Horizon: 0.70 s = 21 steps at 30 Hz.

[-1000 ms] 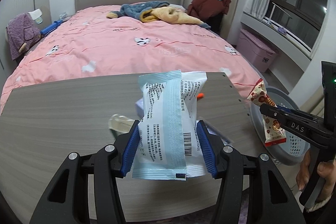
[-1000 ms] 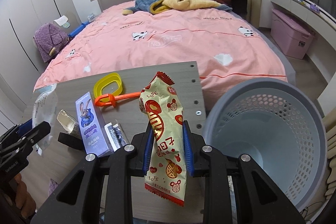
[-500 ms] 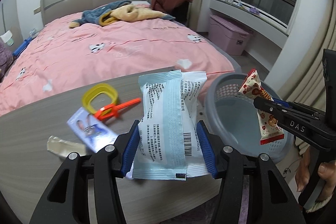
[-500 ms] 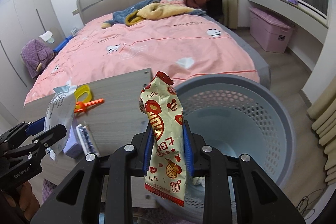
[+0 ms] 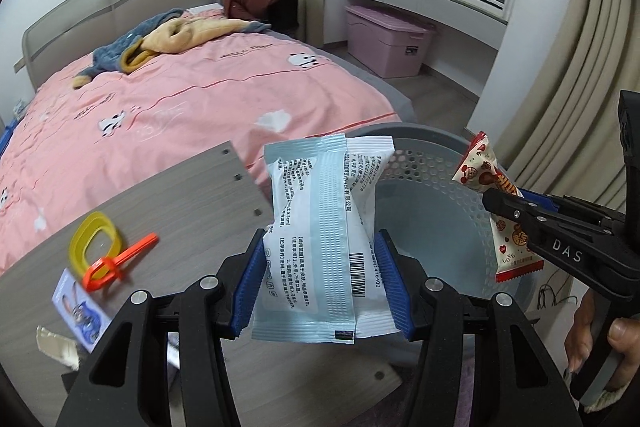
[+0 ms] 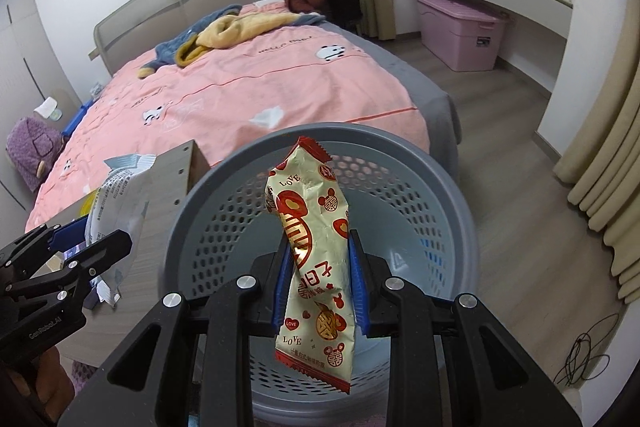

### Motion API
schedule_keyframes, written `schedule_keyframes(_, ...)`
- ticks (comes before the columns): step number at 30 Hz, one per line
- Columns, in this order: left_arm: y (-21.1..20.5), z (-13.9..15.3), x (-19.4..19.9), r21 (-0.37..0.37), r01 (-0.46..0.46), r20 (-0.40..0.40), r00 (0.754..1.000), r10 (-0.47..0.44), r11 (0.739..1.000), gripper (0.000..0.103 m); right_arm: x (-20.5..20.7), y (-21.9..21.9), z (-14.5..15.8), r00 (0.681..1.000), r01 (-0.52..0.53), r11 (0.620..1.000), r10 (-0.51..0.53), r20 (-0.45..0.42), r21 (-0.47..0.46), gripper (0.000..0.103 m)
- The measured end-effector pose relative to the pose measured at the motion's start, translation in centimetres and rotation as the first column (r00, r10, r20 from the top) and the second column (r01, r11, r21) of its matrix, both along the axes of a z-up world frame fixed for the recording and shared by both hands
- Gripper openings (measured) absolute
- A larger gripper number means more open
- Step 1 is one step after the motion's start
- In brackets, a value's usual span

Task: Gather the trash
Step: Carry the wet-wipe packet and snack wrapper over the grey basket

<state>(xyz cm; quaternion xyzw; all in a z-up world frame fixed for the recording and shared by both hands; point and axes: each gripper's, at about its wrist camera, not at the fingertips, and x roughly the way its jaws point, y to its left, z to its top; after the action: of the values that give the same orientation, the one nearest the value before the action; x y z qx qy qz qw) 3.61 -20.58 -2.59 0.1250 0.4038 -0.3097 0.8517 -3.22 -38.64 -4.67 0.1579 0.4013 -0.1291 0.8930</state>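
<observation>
Right wrist view: our right gripper (image 6: 318,287) clamps the red-and-cream snack wrapper (image 6: 314,255), long axis upright, directly over the grey basket (image 6: 452,203) at frame centre; our left gripper (image 5: 324,283) pinches the pale-blue packet (image 5: 320,227) near its rim.

A pale blue and white wrapper (image 5: 328,239) with black print and a barcode stands upright, pinched between the blue pads of the left tool (image 5: 325,291), at the table's edge beside the basket. A cream snack packet (image 6: 316,255) with red hearts and "LOVE" lettering is clamped upright in the right tool (image 6: 318,291), held over the mouth of the basket. The grey round plastic basket (image 6: 452,187), with perforated walls, stands on the floor just beside the table, and nothing shows on its visible floor.
</observation>
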Motion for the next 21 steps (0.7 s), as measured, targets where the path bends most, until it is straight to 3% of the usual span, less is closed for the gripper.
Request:
schedule_keyframes(10, -4.2, -0.9, 0.5, 0.034, 0.062, 0.001, 0.998, -0.062, 0.997, 0.053, -0.2, -2.1, -1.3, 1.0, 0.023, 0.999, -0.022, -0.004, 0.03, 0.026)
schedule_keyframes(21, -5.6, -1.8, 0.8, 0.063, 0.071, -0.005, 0.998, -0.07, 0.996, 0.053, -0.3, -2.6, -2.3, 0.999, 0.031, 0.998, -0.031, -0.014, 0.057, 0.028)
